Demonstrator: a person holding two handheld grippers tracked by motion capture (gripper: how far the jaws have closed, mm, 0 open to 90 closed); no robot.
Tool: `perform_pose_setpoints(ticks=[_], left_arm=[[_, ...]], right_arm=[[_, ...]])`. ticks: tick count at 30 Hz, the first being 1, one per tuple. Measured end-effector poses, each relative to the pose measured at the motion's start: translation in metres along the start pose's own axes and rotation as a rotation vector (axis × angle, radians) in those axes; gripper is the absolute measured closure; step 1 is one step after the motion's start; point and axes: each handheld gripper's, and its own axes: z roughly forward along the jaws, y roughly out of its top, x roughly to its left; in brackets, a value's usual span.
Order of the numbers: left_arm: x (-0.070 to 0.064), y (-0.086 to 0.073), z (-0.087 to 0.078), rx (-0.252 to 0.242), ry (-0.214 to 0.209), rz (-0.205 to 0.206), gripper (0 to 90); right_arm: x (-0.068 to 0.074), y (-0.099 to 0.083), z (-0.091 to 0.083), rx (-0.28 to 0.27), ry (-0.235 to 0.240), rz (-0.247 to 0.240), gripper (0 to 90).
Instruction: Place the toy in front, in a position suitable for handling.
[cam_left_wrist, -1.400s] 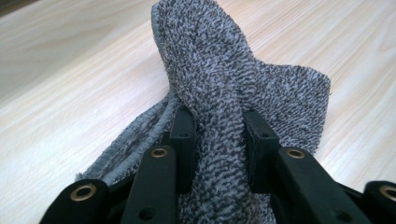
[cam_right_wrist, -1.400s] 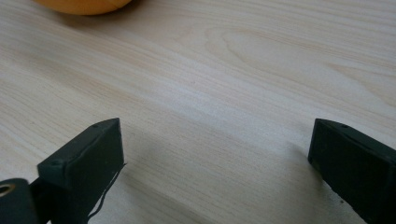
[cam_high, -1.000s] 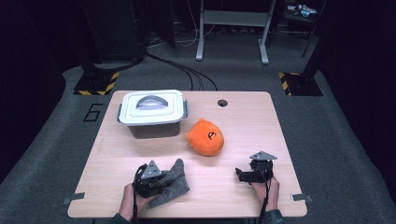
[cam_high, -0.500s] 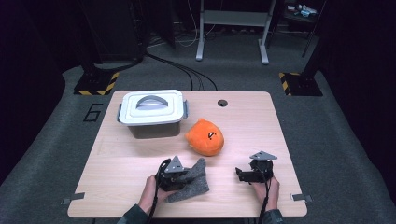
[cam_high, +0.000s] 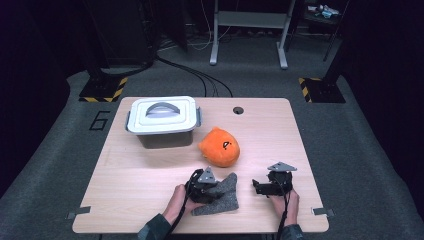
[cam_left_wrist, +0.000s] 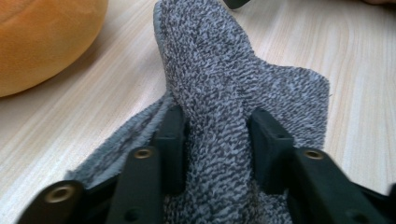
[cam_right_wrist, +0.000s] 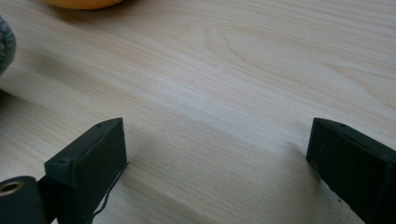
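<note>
High view: left gripper clamps grey sock, long axis toward 1 o'clock; right gripper, jaws apart, waits at sock's 3 o'clock.

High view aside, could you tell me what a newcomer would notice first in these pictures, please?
Probably the orange plush toy at the table's middle, bright against the pale wood. Next, the grey knitted cloth near the front edge, pinched between the left tongs. Behind them stands a lidded white box, while the right tongs gape over bare wood.

The orange plush is cut off by the left gripper view's edge.
</note>
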Motion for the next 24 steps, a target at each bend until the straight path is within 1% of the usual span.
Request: perform_pose_setpoints(ticks=[2,3,4,5,7,9,13,16,17,18,19,20,21,22,23,24], left_arm=[[0.001,-0.001,-0.003,-0.015,0.012,-0.022,44.6],[0.002,-0.002,-0.005,-0.020,0.013,-0.026,38.0],[0.002,-0.003,-0.008,-0.032,0.020,-0.041,33.4],[0.002,-0.004,-0.011,-0.040,0.028,-0.048,27.9],[0.004,-0.006,-0.018,-0.054,0.039,-0.066,20.4],[0.005,-0.009,-0.025,-0.061,0.051,-0.075,15.8],[0.008,-0.017,-0.039,-0.069,0.076,-0.088,14.7],[0.011,-0.027,-0.051,-0.077,0.118,-0.109,13.1],[0.012,-0.030,-0.053,-0.079,0.126,-0.115,12.2],[0.013,-0.034,-0.058,-0.073,0.145,-0.120,11.8],[0.015,-0.038,-0.062,-0.081,0.160,-0.125,11.7],[0.016,-0.042,-0.065,-0.084,0.172,-0.131,11.4],[0.018,-0.048,-0.069,-0.090,0.181,-0.147,11.3],[0.019,-0.052,-0.071,-0.091,0.205,-0.154,11.2],[0.021,-0.057,-0.074,-0.094,0.209,-0.166,11.0],[0.022,-0.062,-0.077,-0.103,0.215,-0.182,10.6]], right_arm=[[0.000,0.000,0.000,0.000,0.000,0.000,4.3],[0.000,0.000,0.000,0.001,-0.002,-0.002,4.3],[0.000,0.000,0.000,0.001,-0.002,-0.003,4.2],[0.000,0.000,0.000,0.001,-0.002,-0.004,4.2],[0.000,0.000,0.000,0.002,-0.002,-0.005,4.2],[0.000,0.000,0.000,0.002,0.000,-0.005,4.2],[0.001,0.000,0.000,0.003,0.000,-0.006,4.1],[0.001,0.000,0.000,0.003,0.001,-0.006,4.1],[0.001,0.000,0.000,0.004,0.001,-0.006,4.1],[0.001,0.000,0.000,0.003,0.001,-0.010,4.1],[0.000,0.000,0.001,0.001,-0.002,-0.020,4.1],[0.000,0.000,0.001,0.002,-0.001,-0.020,4.1],[0.000,0.000,0.000,0.004,0.001,-0.017,4.1],[0.000,0.000,0.000,0.004,-0.003,-0.024,4.1],[0.002,0.000,0.000,0.007,-0.003,-0.010,4.1],[0.002,0.000,0.000,0.006,-0.003,-0.014,4.1]])
